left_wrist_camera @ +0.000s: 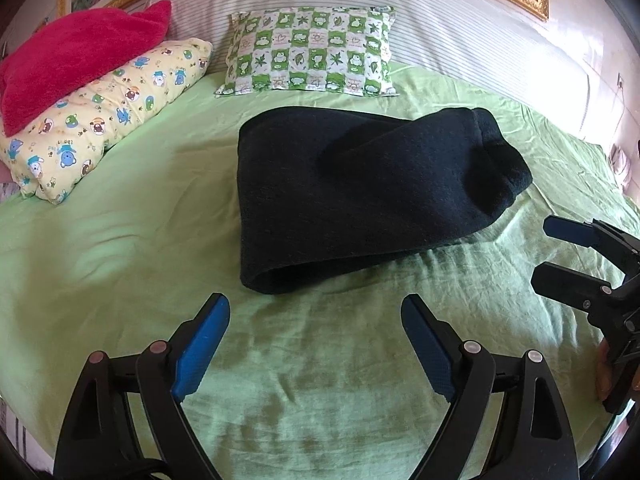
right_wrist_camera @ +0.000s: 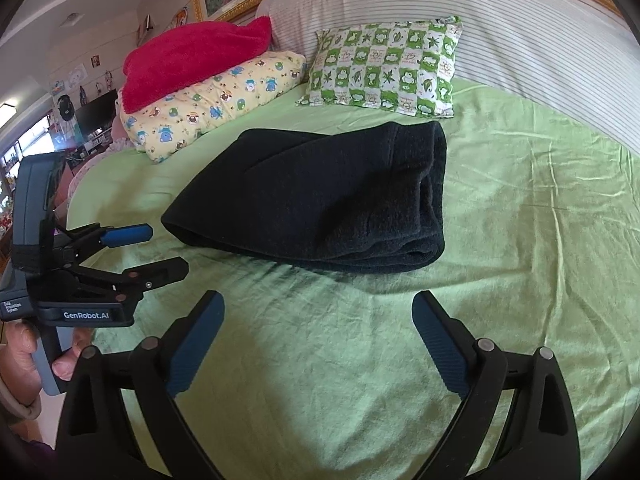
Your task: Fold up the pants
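Black fleece pants [left_wrist_camera: 360, 196] lie folded into a thick bundle in the middle of the green bedsheet [left_wrist_camera: 120, 248]; the right wrist view shows the same pants [right_wrist_camera: 320, 200] with their layered edges toward the right. My left gripper [left_wrist_camera: 316, 304] hovers open over bare sheet just short of the near fold, nothing between its blue pads [left_wrist_camera: 204, 344]. My right gripper [right_wrist_camera: 318, 300] is open too, empty, a little back from the bundle. Each gripper appears in the other's view: the right gripper [left_wrist_camera: 544, 252] at the right edge, the left gripper [right_wrist_camera: 168, 248] at the left, held by a hand [right_wrist_camera: 24, 356].
A green-and-white checked pillow [left_wrist_camera: 312, 52] lies behind the pants. A yellow cartoon-print pillow [left_wrist_camera: 100, 120] with a red towel [left_wrist_camera: 76, 56] on it sits at the back left. A striped headboard cushion [left_wrist_camera: 440, 20] runs along the back. The bed's edge [right_wrist_camera: 80, 184] drops off at left.
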Action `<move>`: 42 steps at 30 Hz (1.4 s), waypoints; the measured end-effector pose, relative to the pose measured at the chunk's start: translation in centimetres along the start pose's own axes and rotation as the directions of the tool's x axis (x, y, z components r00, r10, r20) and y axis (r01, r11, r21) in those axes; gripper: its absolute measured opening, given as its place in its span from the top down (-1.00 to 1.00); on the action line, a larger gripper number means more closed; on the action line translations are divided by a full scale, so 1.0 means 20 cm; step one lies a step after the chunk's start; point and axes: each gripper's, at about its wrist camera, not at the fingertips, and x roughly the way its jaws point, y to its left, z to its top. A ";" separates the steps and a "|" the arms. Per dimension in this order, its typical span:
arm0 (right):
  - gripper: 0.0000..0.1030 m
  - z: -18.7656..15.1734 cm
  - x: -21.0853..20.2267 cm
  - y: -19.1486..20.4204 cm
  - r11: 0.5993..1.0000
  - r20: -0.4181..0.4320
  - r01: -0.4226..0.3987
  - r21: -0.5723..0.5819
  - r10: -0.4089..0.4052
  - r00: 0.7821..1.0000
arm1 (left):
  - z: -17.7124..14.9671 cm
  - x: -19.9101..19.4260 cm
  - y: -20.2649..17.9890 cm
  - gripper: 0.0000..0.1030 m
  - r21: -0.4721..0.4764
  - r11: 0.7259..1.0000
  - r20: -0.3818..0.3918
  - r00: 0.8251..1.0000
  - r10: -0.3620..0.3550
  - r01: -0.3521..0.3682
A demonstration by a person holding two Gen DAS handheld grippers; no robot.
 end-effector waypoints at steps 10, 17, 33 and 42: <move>-0.85 0.01 0.02 -0.01 1.000 0.000 0.000 0.011 0.000 1.000 | -0.01 0.02 -0.02 -0.71 0.013 1.000 -0.004 1.000 0.010 -0.010; -0.85 0.00 0.02 0.00 1.000 0.006 0.003 -0.002 -0.003 1.000 | -0.01 0.03 -0.02 -0.71 0.015 1.000 -0.010 1.000 0.017 -0.016; -0.85 0.01 0.03 0.07 0.999 0.032 -0.018 -0.030 0.019 0.999 | -0.01 0.02 -0.02 -0.73 0.019 0.999 0.008 0.999 0.041 -0.041; -0.85 0.02 0.04 0.07 0.999 0.034 -0.023 -0.031 0.024 0.999 | 0.01 0.02 -0.01 -0.74 0.023 0.999 0.027 0.999 0.047 -0.048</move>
